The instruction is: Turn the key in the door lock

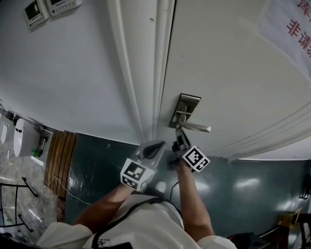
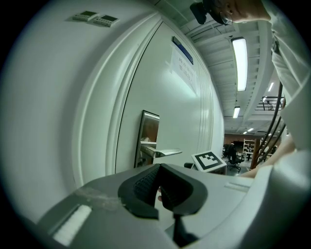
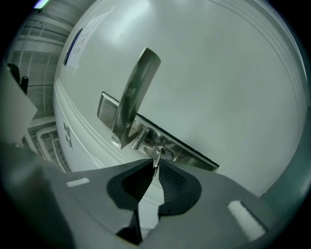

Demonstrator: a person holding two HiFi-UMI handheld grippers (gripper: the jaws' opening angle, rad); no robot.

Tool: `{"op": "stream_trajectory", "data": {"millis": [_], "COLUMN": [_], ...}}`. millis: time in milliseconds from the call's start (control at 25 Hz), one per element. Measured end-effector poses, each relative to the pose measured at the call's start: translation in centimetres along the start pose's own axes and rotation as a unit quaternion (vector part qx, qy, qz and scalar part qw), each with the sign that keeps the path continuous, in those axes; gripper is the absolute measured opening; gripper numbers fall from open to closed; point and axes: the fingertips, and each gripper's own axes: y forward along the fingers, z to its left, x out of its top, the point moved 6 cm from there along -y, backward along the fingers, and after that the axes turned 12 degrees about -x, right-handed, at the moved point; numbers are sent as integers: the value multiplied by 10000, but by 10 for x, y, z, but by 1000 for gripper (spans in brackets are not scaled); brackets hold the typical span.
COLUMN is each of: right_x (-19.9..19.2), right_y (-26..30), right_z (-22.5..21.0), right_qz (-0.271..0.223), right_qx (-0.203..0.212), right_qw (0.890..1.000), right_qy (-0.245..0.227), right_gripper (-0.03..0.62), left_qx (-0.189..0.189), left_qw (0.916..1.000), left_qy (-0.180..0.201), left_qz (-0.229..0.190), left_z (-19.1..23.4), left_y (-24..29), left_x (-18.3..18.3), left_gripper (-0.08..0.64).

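A white door carries a steel lock plate with a lever handle. My right gripper reaches level to the plate just below the handle. In the right gripper view its pads are shut on the small metal key, which sticks out of the keyhole in the plate under the handle. My left gripper hangs beside it near the door frame, its jaws together with nothing between them. The left gripper view shows the plate and handle ahead.
The door frame runs left of the lock, with wall control panels above. A paper notice with red characters hangs on the door. A slatted wooden piece and white containers stand on the floor at left.
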Motion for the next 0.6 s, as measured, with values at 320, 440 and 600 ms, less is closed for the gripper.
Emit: {"op": "stream_trajectory", "data": {"millis": [320,440,600], "right_x": [1,1,0], "right_y": [1,1,1], "right_z": [8,9,13], "right_qz": [-6,15,2], "right_qx": [-480,-594,-774], "right_qw": [9896,9834,9739], "right_qy": [-1357,-1714,-2131], "right_gripper": [46,48,48], "left_qx": [-10,0,-2], "left_qw": [10000,10000,9999], "left_qy": [86,84,107], "left_qz": [-44,-36,-65], "left_z": [-4,-6,-8], "left_y": [-4,-8,-11], "left_x": [6,5,4], "left_gripper": [5,5,5]}}
